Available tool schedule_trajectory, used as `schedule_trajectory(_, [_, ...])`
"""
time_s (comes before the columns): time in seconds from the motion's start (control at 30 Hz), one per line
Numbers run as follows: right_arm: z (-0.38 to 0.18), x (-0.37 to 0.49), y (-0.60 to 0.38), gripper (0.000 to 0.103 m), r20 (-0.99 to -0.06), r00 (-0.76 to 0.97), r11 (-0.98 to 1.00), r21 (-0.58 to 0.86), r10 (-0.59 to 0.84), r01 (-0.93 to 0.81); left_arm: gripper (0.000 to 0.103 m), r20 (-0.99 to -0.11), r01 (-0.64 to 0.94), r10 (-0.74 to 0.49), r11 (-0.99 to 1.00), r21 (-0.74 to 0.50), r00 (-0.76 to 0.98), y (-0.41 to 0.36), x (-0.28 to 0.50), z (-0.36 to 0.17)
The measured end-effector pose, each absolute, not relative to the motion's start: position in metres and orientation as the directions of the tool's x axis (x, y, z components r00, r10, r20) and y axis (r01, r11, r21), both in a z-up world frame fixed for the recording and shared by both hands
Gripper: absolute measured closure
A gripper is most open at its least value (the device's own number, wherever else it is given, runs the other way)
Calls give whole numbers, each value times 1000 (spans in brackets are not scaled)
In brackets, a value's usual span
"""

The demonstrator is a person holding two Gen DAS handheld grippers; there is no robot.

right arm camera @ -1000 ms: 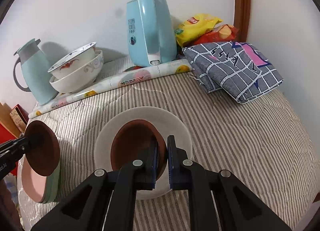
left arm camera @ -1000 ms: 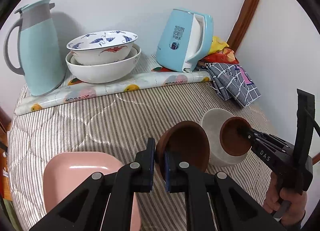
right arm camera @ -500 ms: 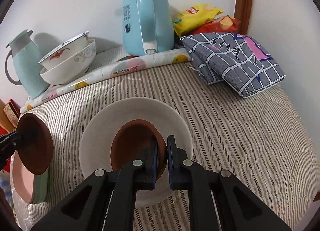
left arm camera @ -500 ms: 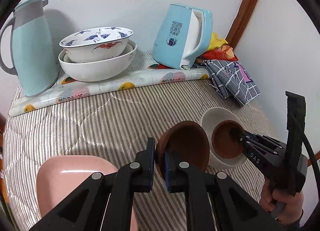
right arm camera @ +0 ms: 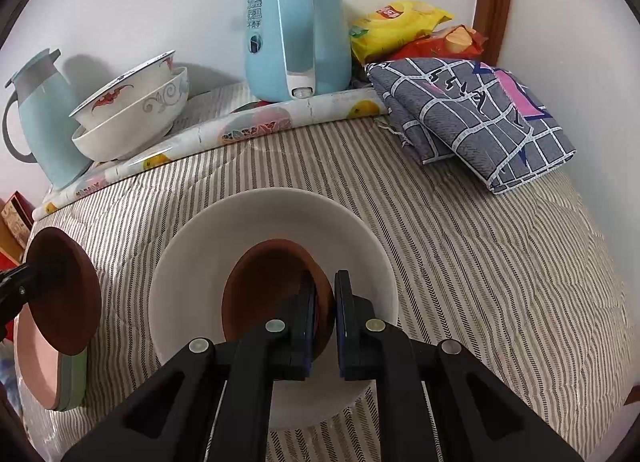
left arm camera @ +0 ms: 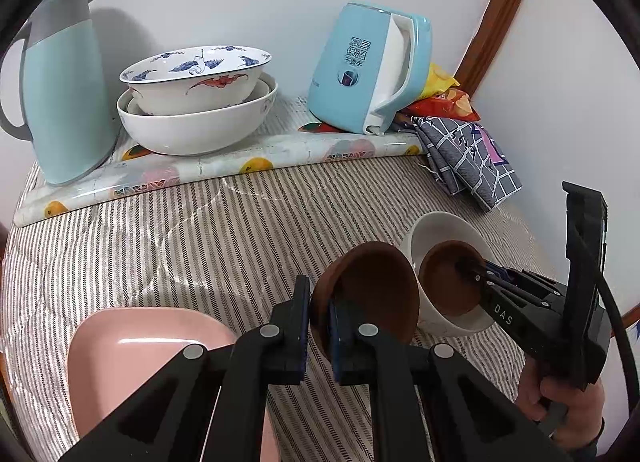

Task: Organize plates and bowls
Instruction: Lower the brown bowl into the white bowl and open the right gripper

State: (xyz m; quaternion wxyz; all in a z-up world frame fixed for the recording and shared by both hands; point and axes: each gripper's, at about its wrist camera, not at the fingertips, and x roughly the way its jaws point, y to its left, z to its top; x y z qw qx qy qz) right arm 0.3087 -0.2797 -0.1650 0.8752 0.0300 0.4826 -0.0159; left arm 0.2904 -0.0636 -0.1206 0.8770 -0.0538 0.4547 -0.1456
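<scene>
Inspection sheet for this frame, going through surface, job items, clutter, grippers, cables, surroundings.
Surface: striped quilted cover; rolled fruit-print sheet along the back.
Job's things: white bowl on the cover; brown dish held over or in it, contact unclear; second brown dish held up; pink plate on a green plate; painted bowl nested in large white bowl.
Clutter: thermos jug, blue kettle, snack bags, folded checked cloth.
Grippers: left gripper and right gripper each clamp a brown dish.
Cables: black cable behind the right gripper.
Surroundings: white walls, wooden trim.
</scene>
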Motion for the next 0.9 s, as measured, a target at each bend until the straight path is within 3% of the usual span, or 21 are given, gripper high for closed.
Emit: schedule_trajectory(0.9, [-171,313,-270,94,-864,503,1000,-24,-23,5,94,-790,161,-274,962,-221,549,-47,287,-122])
